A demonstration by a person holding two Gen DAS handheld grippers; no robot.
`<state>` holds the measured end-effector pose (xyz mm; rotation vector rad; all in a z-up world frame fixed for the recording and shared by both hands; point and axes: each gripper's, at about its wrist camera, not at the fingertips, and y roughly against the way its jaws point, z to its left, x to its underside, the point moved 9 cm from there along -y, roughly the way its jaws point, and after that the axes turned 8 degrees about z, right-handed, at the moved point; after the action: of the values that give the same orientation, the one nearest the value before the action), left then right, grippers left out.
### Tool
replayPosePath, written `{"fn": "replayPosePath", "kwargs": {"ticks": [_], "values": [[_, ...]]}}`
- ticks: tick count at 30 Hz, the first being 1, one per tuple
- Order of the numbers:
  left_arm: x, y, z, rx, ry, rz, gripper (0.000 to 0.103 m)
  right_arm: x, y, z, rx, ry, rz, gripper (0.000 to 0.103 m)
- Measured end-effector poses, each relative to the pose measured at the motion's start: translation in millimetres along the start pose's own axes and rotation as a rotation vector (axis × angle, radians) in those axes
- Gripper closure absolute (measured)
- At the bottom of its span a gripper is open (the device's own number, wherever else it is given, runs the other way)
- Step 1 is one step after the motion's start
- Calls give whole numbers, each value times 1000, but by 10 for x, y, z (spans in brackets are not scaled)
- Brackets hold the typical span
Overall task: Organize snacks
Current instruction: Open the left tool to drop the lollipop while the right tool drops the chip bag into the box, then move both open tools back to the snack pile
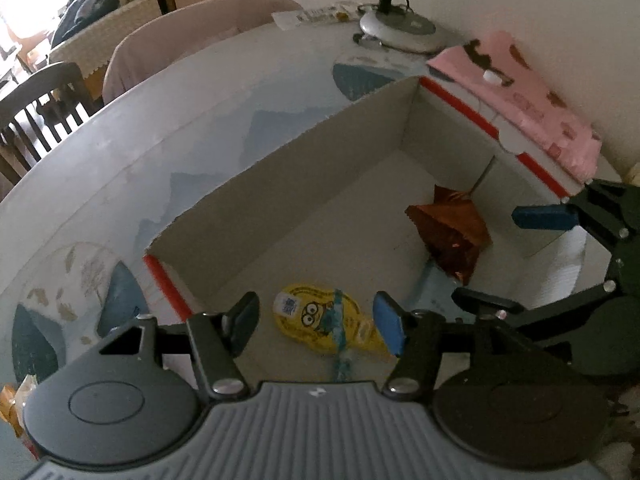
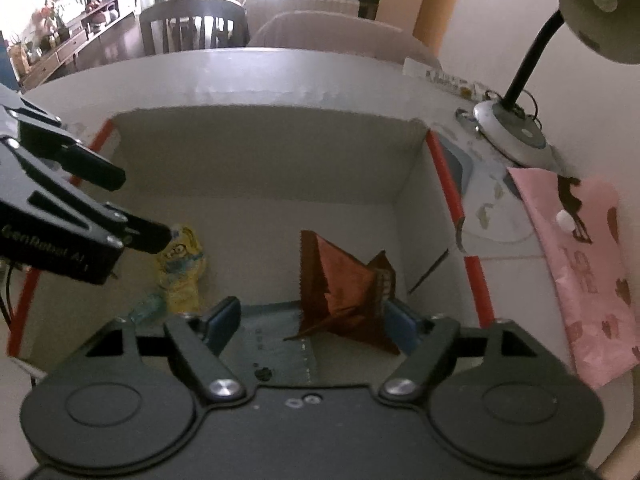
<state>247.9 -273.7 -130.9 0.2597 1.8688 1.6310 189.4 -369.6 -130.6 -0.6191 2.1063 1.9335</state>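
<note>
A white cardboard box (image 1: pixel 320 160) (image 2: pixel 260 152) with red tape on its rim stands on the table. On its floor lies a yellow cartoon snack pack (image 1: pixel 320 320) (image 2: pixel 182 272), between the fingers of my left gripper (image 1: pixel 316 326) (image 2: pixel 142 207). That gripper is open; its left pad stands clear of the pack. A crumpled brown foil pack (image 1: pixel 452 236) (image 2: pixel 344 288) stands upright in the box near the right wall. My right gripper (image 2: pixel 314 322) (image 1: pixel 516 260) is open around it, with a wide gap at the left pad.
A lamp base (image 1: pixel 396 28) (image 2: pixel 512 136) and a pink pouch (image 1: pixel 520 96) (image 2: pixel 580 264) sit beside the box near the wall. Chairs (image 2: pixel 196 28) stand past the table's far edge. Loose wrappers (image 1: pixel 12 404) lie at the lower left.
</note>
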Motion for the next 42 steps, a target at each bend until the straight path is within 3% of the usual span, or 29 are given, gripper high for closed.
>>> {"fn": "replayPosePath", "kwargs": {"ticks": [10, 20, 32, 34, 42], "values": [[251, 483, 198, 44, 41, -91, 39, 10, 488, 219, -25, -20, -88, 18], [649, 983, 498, 44, 91, -174, 39, -54, 887, 749, -79, 7, -163, 16], [1314, 1341, 982, -16, 144, -246, 38, -156, 1063, 1538, -169, 81, -210, 13], [1445, 1371, 1084, -39, 158, -251, 34, -165, 1058, 1687, -182, 108, -211, 13], [1946, 1421, 1476, -90, 266, -257, 30, -132, 949, 2181, -238, 176, -183, 13]]}}
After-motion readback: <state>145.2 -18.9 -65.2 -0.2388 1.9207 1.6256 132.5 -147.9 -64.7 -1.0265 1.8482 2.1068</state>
